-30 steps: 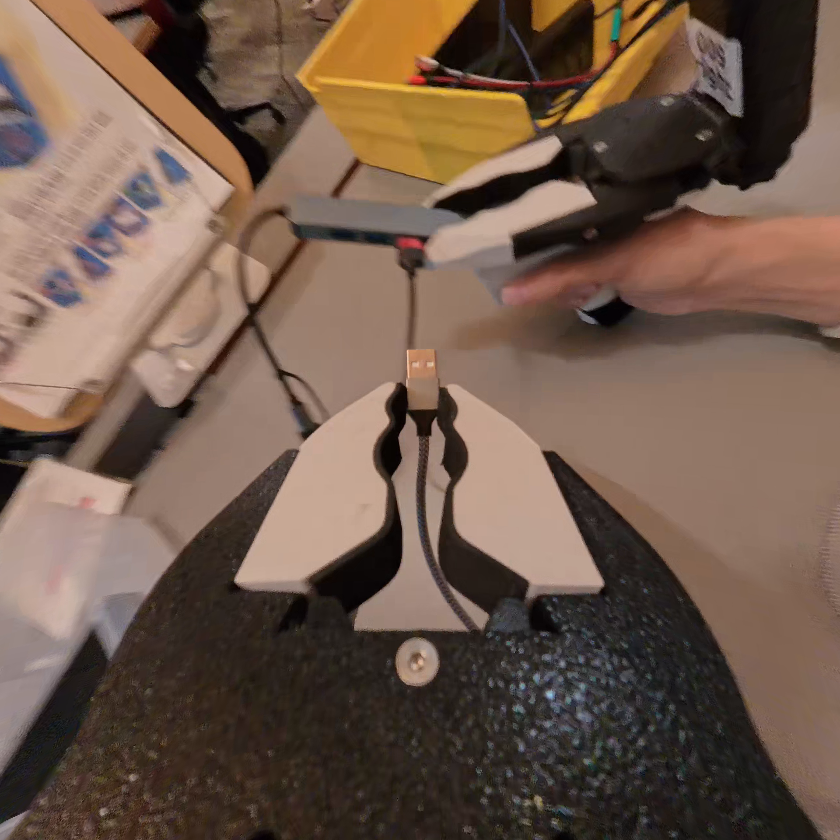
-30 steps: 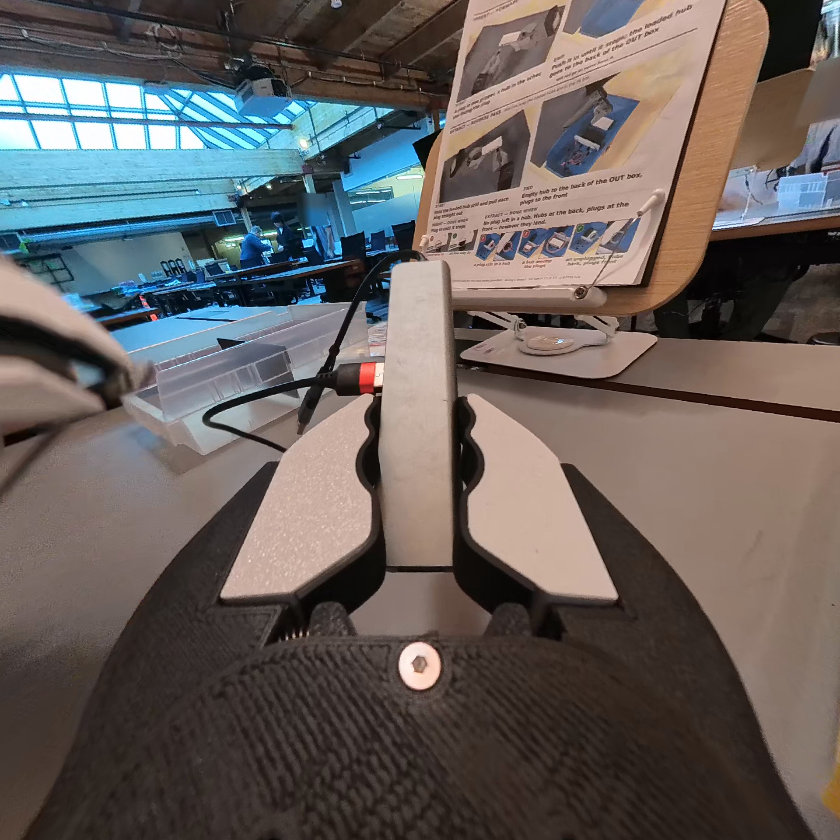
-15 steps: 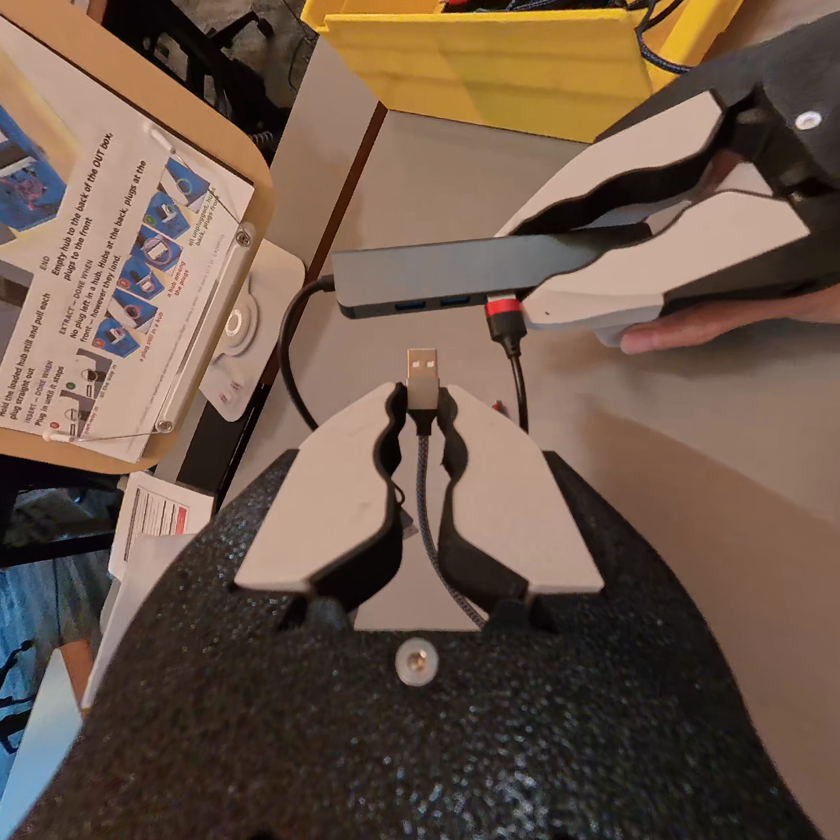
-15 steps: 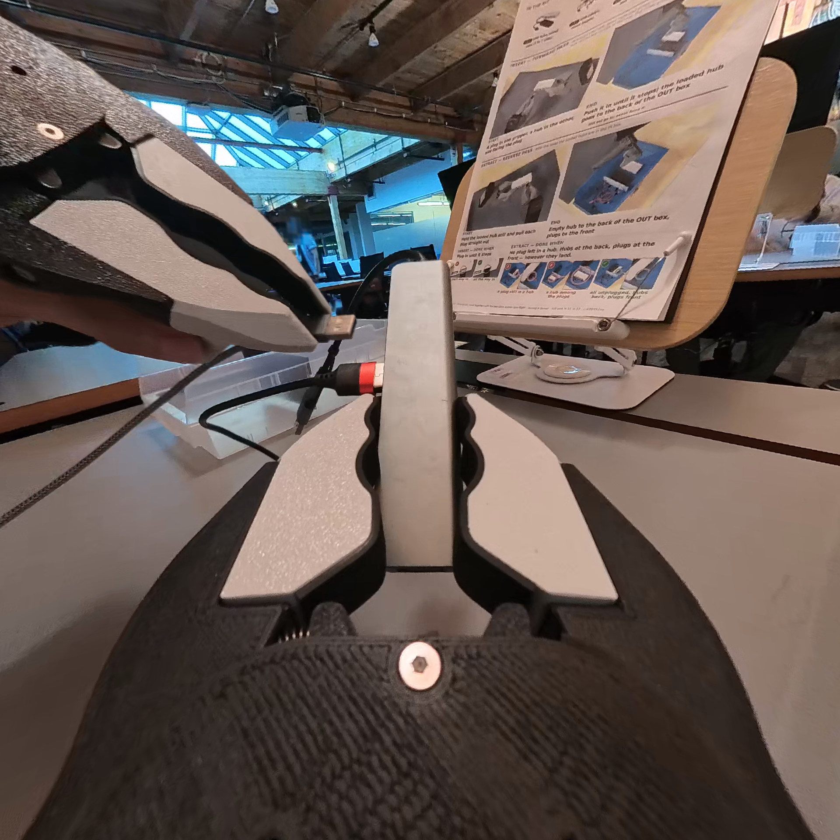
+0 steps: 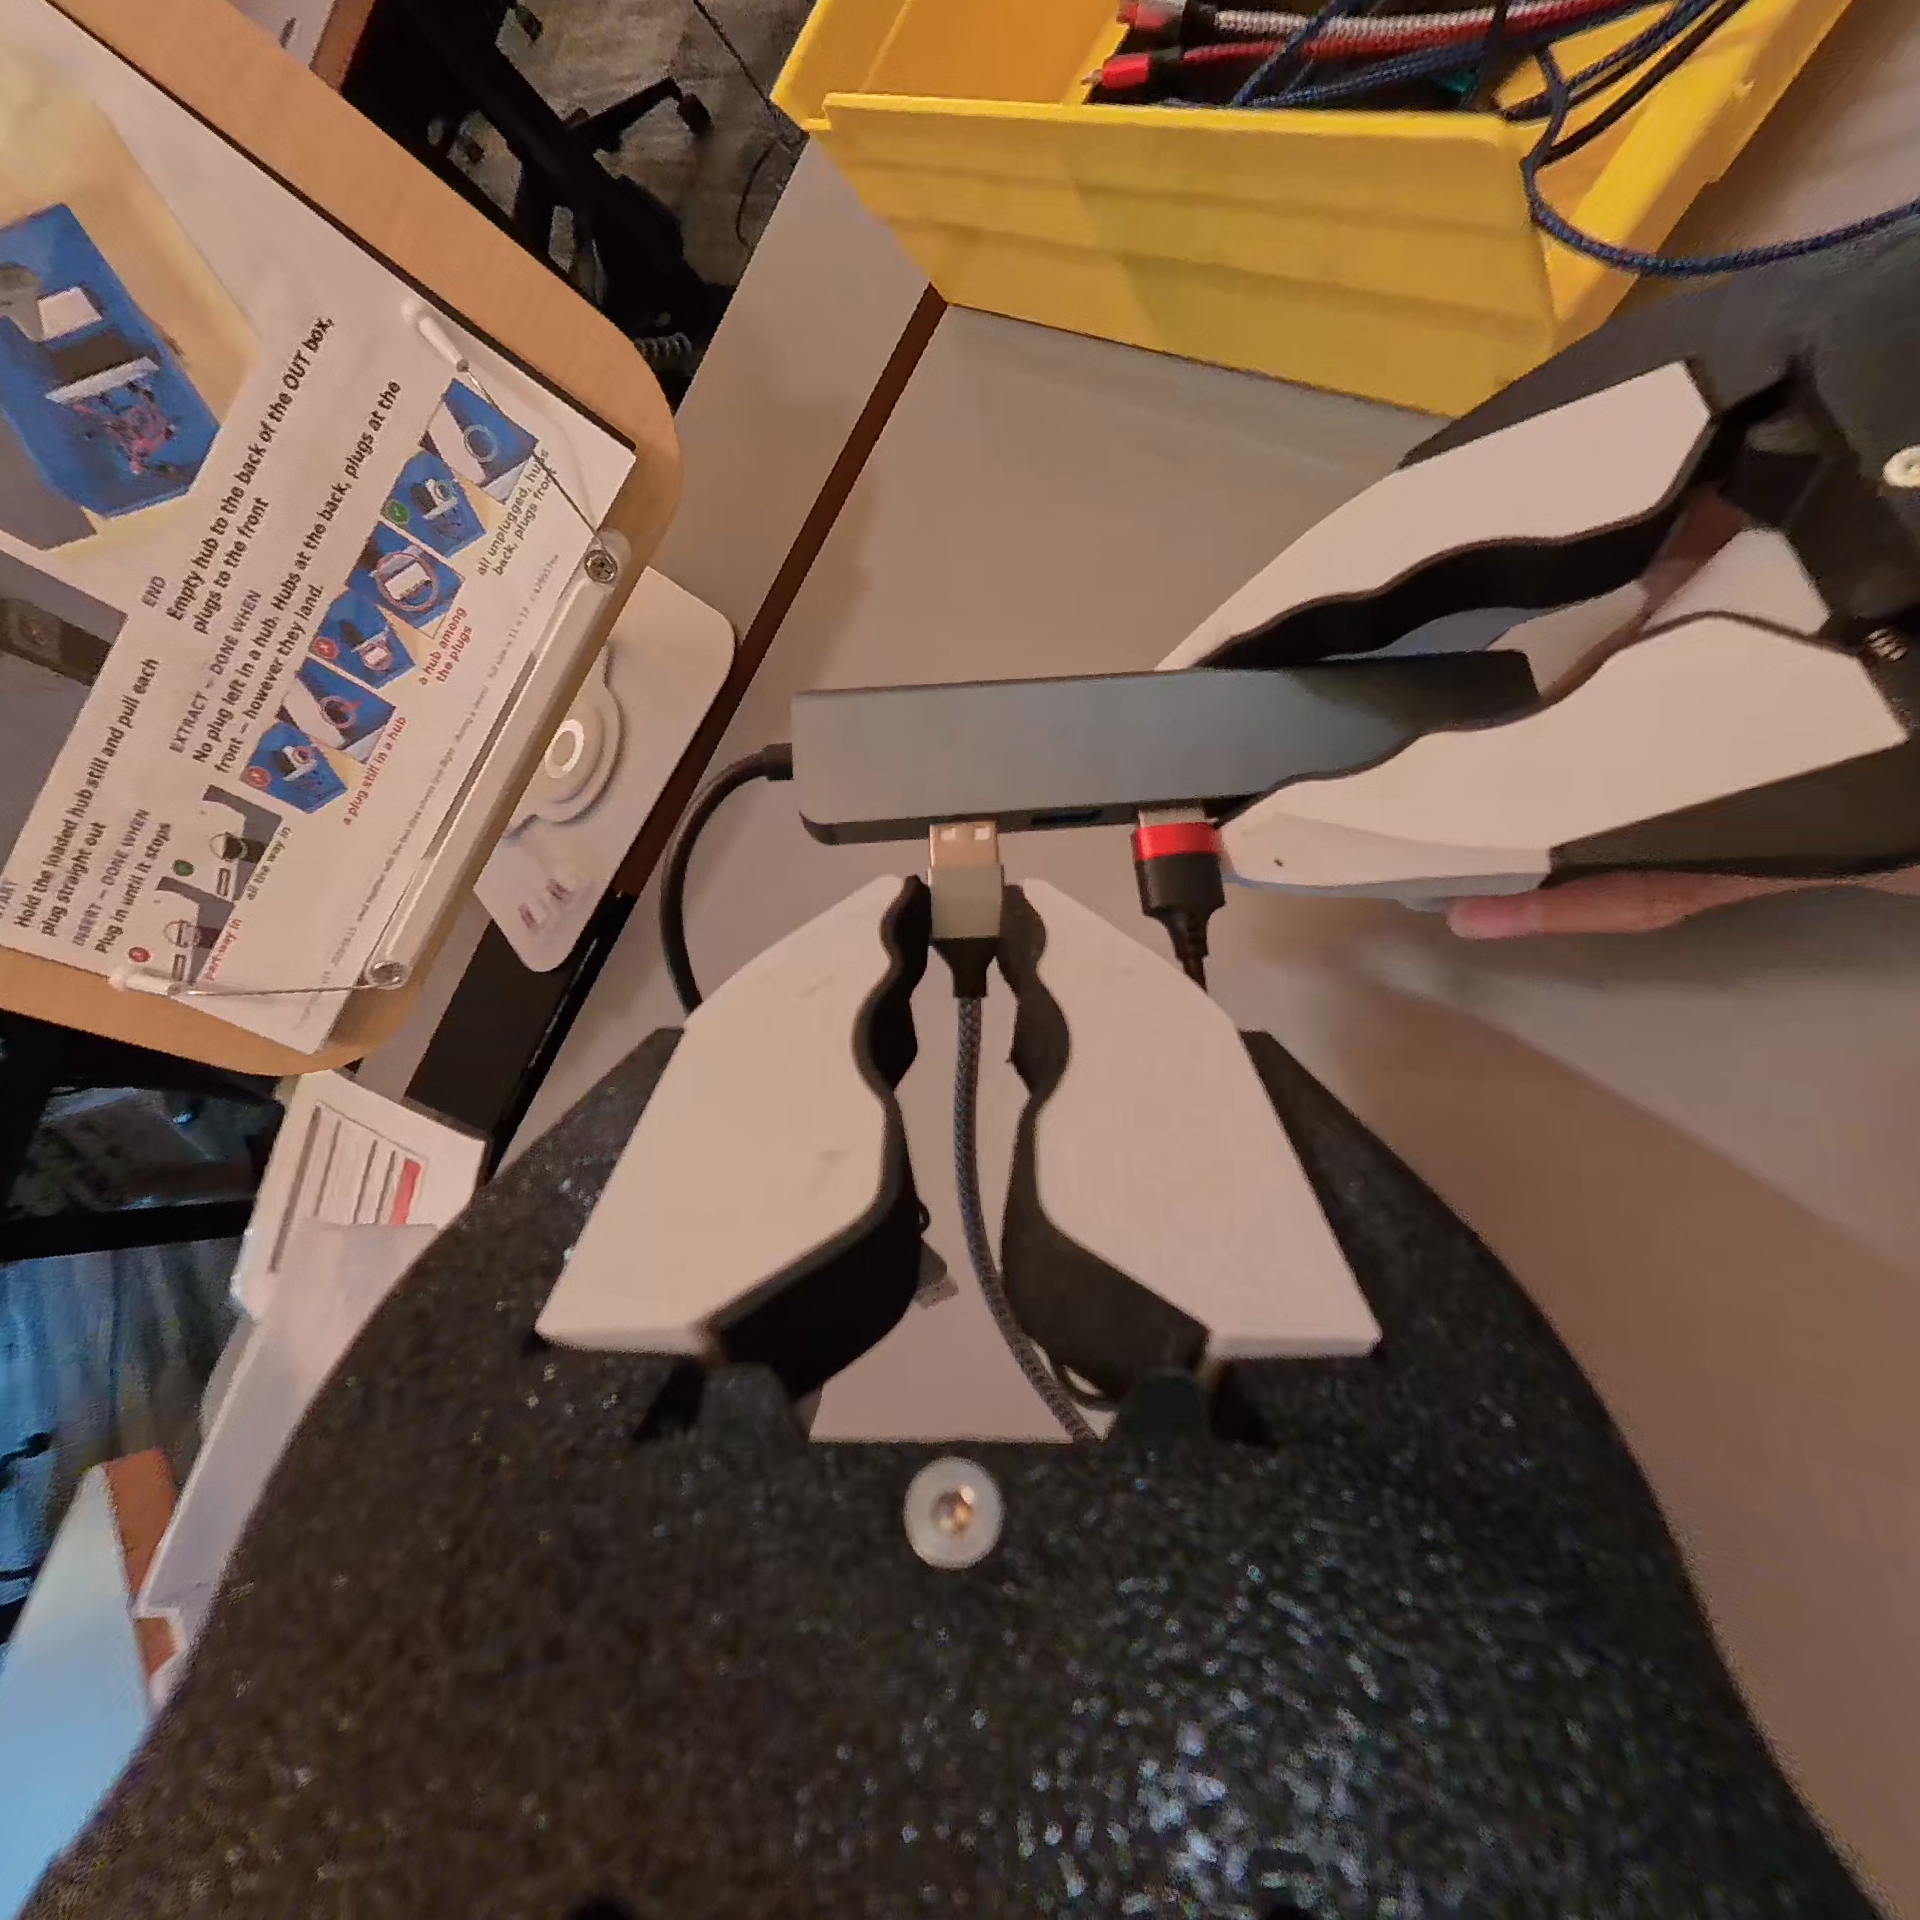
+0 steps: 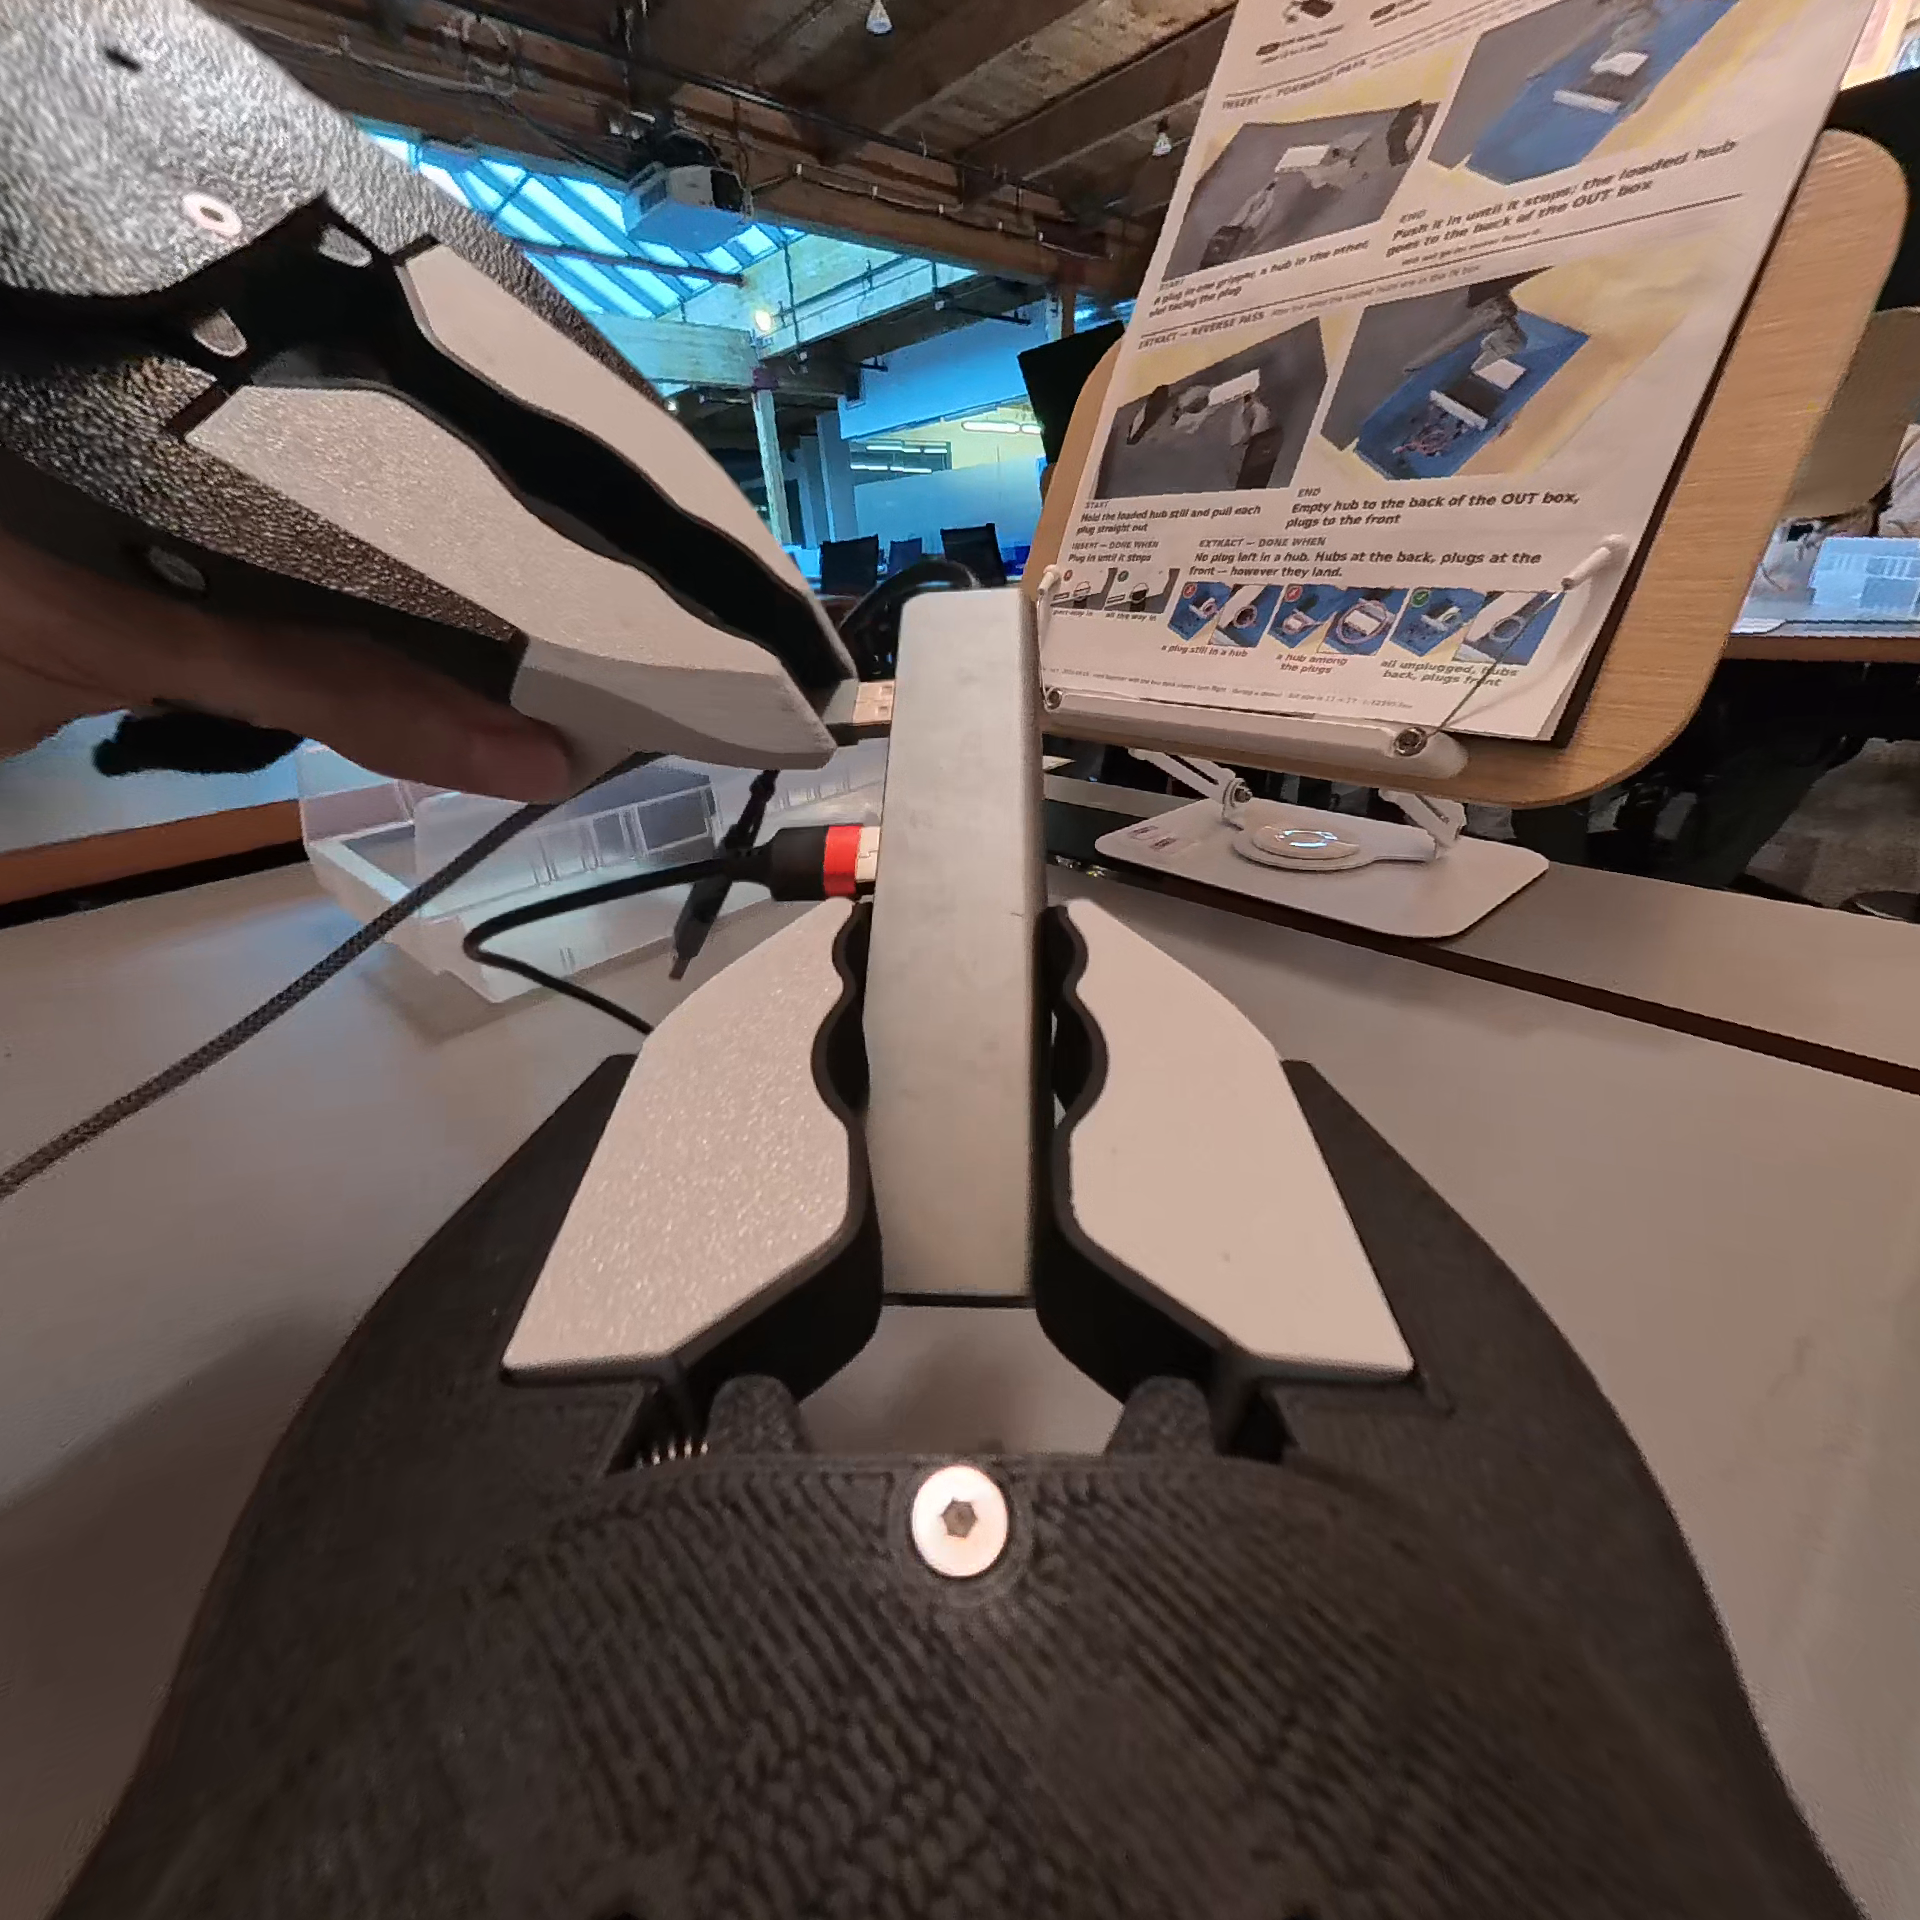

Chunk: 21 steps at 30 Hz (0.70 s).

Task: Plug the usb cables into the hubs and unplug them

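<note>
Left tongs point(image 5: 964, 894) pinch a silver braided-cable plug point(image 5: 964, 868) touching the slim grey hub point(image 6: 956, 935) clamped in right tongs point(image 6: 951, 925).

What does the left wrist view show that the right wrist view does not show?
Only the left wrist view shows the yellow bin of cables and the free port beside the red plug. Only the right wrist view shows the clear plastic tray and the hall behind. Both show the grey hub in the right tool, the silver plug in the left tool, and the instruction board.
</note>
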Motion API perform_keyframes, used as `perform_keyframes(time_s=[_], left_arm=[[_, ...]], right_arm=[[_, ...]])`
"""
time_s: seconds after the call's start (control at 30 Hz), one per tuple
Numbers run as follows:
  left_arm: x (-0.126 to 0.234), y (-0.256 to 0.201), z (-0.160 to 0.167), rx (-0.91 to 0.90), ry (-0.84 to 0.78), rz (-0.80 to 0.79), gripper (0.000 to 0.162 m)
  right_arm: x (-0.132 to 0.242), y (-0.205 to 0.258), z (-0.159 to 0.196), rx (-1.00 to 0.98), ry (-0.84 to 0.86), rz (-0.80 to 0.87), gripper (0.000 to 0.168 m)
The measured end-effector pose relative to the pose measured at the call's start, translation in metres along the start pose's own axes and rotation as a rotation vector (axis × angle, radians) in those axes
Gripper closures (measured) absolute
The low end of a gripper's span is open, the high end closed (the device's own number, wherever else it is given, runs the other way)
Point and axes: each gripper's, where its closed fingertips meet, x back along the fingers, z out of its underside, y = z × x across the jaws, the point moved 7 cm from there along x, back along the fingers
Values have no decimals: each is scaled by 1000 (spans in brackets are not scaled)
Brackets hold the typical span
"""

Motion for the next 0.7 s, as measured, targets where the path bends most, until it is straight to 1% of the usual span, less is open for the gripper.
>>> perform_keyframes(time_s=[0.1, 0.2, 0.37, 0.5, 0.53, 0.6, 0.63, 0.67, 0.7], left_arm=[[-2, -2, 2, -68, 18, -26, 149], [-3, -2, 3, -132, 2, -24, 149], [-2, -1, 6, -143, -80, -22, 149], [0, 1, 7, -69, -189, 6, 149], [-1, 1, 8, -110, -188, -14, 149], [-1, -5, 8, -266, -151, -101, 149], [-1, -7, 7, -305, -149, -125, 149], [1, -7, 5, -275, -187, -113, 149], [3, -5, 2, -196, -255, -69, 149]], right_arm=[[0, 1, 1, 37, 23, 4, 136], [0, 2, 2, 40, 35, -1, 136], [-2, 4, 3, 60, 58, 1, 135], [-1, 5, 2, 44, 51, -6, 135], [-2, 5, 2, 53, 55, -3, 135], [-3, 6, 4, 58, 70, -5, 135], [-2, 6, 5, 55, 71, -11, 135], [-2, 7, 5, 59, 69, -34, 135], [-3, 9, 5, 51, 72, -37, 134]])
